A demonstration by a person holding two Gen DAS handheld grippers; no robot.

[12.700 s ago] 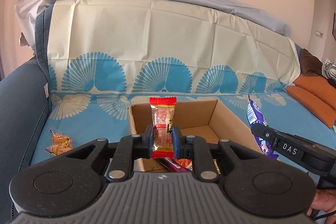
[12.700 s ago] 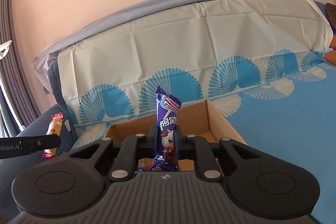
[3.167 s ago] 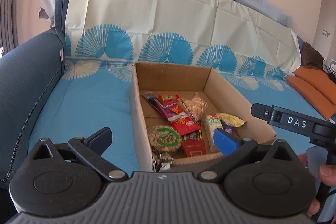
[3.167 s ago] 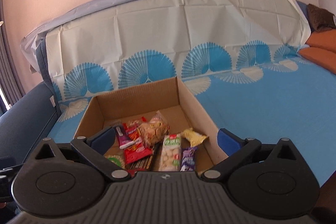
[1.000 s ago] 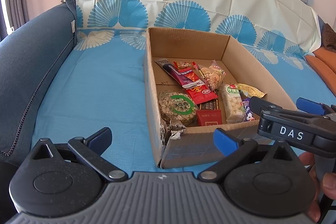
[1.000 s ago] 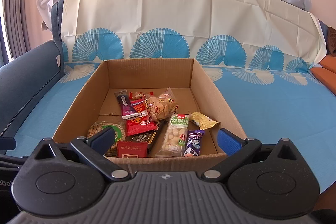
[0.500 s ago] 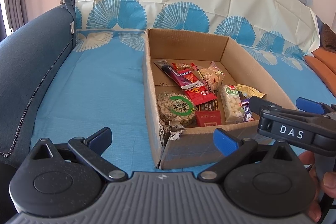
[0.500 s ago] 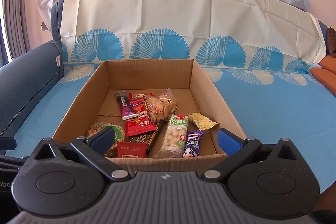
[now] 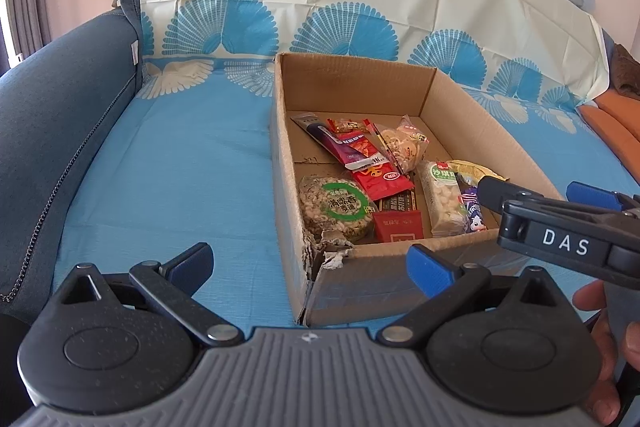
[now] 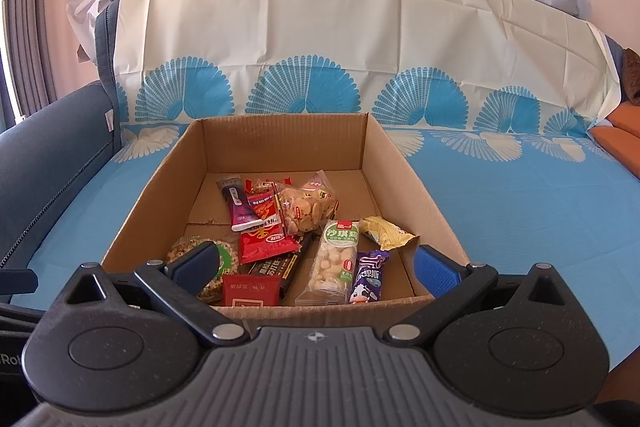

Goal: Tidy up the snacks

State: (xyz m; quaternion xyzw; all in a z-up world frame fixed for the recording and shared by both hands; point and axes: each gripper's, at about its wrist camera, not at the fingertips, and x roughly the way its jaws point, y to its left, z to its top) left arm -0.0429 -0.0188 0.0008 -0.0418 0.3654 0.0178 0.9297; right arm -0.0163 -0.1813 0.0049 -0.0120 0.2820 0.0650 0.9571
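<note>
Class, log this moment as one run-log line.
left tongs: open, empty | right tongs: open, empty | snacks: inside cardboard box | box: on sofa

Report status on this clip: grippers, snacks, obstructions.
Left gripper open, empty. Right gripper open, empty. Snacks in cardboard box. Nothing blocking.

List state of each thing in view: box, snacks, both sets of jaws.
cardboard box: open-topped, near left corner torn, sits on the blue cover
snack packets: all lying flat inside the box
round green-label pack: flat, near left corner of the box
left gripper: jaws open, empty
right gripper: jaws open, empty
</note>
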